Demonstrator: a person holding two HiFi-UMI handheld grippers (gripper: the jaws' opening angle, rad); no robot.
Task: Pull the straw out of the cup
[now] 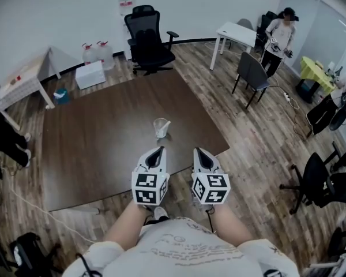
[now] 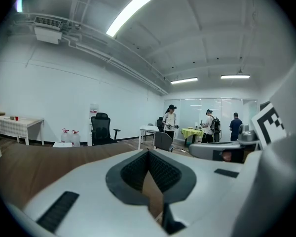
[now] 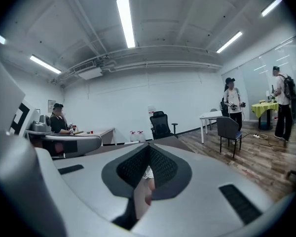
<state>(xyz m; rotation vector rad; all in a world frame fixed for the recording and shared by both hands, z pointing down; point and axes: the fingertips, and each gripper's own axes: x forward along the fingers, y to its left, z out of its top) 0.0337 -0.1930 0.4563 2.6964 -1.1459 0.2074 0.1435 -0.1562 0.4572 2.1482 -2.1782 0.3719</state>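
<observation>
A clear plastic cup (image 1: 160,127) stands on the dark brown table (image 1: 104,137), near the middle of its near half. I cannot make out a straw in it at this size. My left gripper (image 1: 159,149) and right gripper (image 1: 197,151) hover side by side over the table's near edge, a short way in front of the cup, both pointing at it. Each is shut with nothing held. In the left gripper view the left gripper (image 2: 149,152) shows only tabletop beyond its closed jaws. In the right gripper view a pale bit of the cup (image 3: 147,172) shows just past the right gripper (image 3: 149,148).
A black office chair (image 1: 149,39) stands behind the table's far edge, with a white box (image 1: 90,74) and water jugs (image 1: 98,52) to its left. A grey chair (image 1: 252,71), a white desk (image 1: 237,33) and a standing person (image 1: 279,36) are at the right rear. Another black chair (image 1: 314,180) stands at the right.
</observation>
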